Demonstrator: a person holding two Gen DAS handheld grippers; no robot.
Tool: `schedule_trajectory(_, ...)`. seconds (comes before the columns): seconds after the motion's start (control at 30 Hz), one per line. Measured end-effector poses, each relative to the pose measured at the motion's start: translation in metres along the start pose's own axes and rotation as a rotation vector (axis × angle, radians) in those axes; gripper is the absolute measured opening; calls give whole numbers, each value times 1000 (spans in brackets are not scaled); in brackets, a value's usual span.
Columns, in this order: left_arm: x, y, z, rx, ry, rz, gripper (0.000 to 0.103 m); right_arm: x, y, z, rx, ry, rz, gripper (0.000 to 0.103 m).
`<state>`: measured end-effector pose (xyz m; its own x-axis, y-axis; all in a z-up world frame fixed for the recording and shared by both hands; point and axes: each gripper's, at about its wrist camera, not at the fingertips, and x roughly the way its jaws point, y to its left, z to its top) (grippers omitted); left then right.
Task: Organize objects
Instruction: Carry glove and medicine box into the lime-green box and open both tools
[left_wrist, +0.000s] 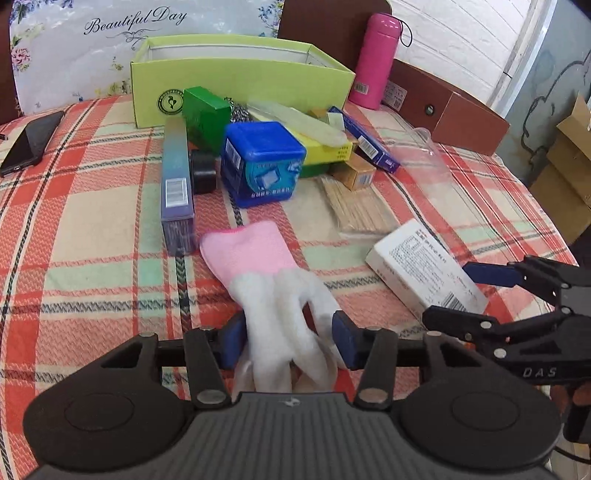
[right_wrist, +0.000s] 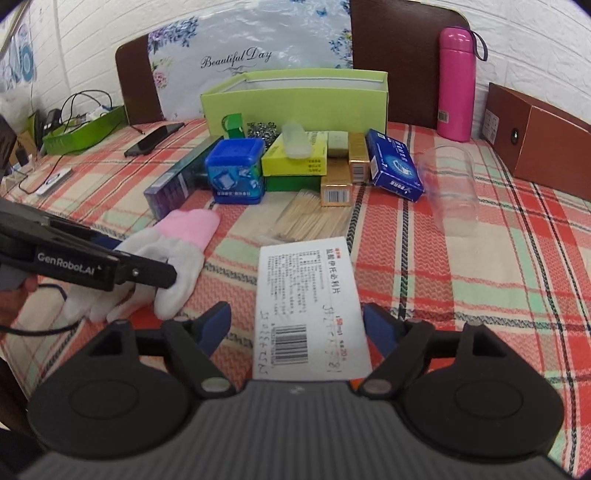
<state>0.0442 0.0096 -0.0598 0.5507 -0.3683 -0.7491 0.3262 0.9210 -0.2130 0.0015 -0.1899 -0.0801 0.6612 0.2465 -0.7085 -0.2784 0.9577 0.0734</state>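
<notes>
Left wrist view showed the left gripper (left_wrist: 288, 341) with its blue pads (left_wrist: 343, 345) on either side of a glove (left_wrist: 273, 288), the white fingers of the glove lying between them; the pads looked close against the fabric, but whether they actually pinched it could not be told. The glove lay flat on the plaid cloth (left_wrist: 92, 229) of the desk, its pink cuff pointing toward the blue tub (left_wrist: 262, 162).

The tub stood in front of the green box (left_wrist: 236, 85), which was open at the top. Left of the tub lay a long purple box (left_wrist: 177, 184), with a black roll (left_wrist: 203, 171) between them. Right of the tub sat a yellow box (left_wrist: 325, 147), a dark blue box (left_wrist: 365, 140) and a bundle of sticks (left_wrist: 354, 203). A pink flask (left_wrist: 376, 62) stood upright behind and right of the green box. A phone (left_wrist: 31, 142) lay well left of it.

In the right wrist view, the right gripper (right_wrist: 297, 328) was spread wide around a white carton (right_wrist: 306, 306) lying flat on the cloth, nearer than the tub; both pads (right_wrist: 216, 325) stood apart from the carton's edges. A clear cup (right_wrist: 450, 188) lay on its side, right of the tub.
</notes>
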Motion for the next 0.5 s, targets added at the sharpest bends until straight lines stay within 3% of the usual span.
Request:
schedule_trajectory(0.13, 3, 0, 3, -15, -6, 6, 53, 5, -2, -3, 10, 14, -5, 79)
schedule_trajectory(0.23, 6, -3, 7, -3, 4, -17, 44, 8, -2, -3, 9, 18, -9, 79)
schedule_trajectory(0.43, 9, -4, 6, 1, 3, -11, 48, 12, -3, -2, 2, 30, -20, 79)
schedule_trajectory(0.5, 9, -2, 6, -3, 3, -17, 43, 13, -2, -1, -7, 33, -18, 77)
